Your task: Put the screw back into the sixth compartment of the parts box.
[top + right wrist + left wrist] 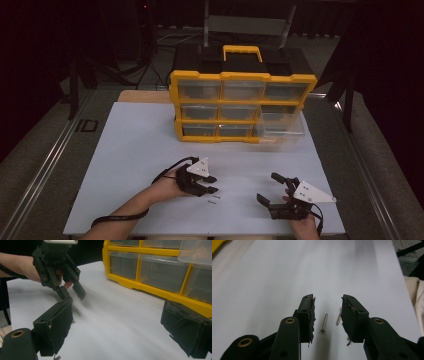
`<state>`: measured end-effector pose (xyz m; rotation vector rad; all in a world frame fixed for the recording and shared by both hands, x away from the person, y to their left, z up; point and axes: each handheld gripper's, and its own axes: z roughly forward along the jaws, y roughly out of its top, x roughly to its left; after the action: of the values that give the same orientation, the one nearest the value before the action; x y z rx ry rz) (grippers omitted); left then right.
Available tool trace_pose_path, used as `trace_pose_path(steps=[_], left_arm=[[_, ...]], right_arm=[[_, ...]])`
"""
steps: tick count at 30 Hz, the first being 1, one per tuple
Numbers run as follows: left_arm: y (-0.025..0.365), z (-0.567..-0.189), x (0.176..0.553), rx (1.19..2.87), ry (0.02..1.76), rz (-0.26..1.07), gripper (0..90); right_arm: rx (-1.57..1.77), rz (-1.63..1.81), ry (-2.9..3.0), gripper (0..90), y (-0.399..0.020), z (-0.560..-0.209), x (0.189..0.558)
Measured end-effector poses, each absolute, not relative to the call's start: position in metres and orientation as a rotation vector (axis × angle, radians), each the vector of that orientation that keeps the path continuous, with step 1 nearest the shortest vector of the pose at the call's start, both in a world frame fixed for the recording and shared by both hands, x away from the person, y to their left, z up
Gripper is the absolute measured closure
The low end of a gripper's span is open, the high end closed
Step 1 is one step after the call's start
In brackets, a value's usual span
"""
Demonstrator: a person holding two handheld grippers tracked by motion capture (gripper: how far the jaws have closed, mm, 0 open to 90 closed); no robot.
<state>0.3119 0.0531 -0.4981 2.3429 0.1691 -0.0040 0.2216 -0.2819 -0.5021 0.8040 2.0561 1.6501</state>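
Two small screws lie on the white sheet (140, 150). One screw (324, 323) rests between the jaws of my left gripper (327, 298), and the pads stand apart from it on both sides. The second screw (338, 319) is half hidden behind the right-hand jaw. From above, the left gripper (215, 184) hovers low over the screws (215, 199), pointing right. My right gripper (267, 187) sits near the front edge, open wide and holding nothing. In the right gripper view its jaws (120, 325) frame the left gripper (73, 295) farther off.
A yellow parts organizer (240, 77) with clear drawers stands at the back of the sheet. Its lower right drawer (281, 126) is pulled out toward me. A black carry case sits behind it. Metal rails run along both sides of the table.
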Motion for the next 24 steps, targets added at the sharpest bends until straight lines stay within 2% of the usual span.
trace_pose_path(steps=[5,18,24], left_arm=[[0.050,-0.504,0.313,2.376,0.163,-0.012,69.6],[0.044,-0.513,0.315,2.438,0.155,-0.021,78.6],[0.043,-0.513,0.317,2.441,0.173,-0.041,87.3]], right_arm=[[0.806,1.652,2.054,10.5,-0.282,-0.502,0.221],[0.804,1.653,2.055,10.5,-0.282,-0.501,0.221],[0.806,1.653,2.056,10.5,-0.282,-0.502,0.221]])
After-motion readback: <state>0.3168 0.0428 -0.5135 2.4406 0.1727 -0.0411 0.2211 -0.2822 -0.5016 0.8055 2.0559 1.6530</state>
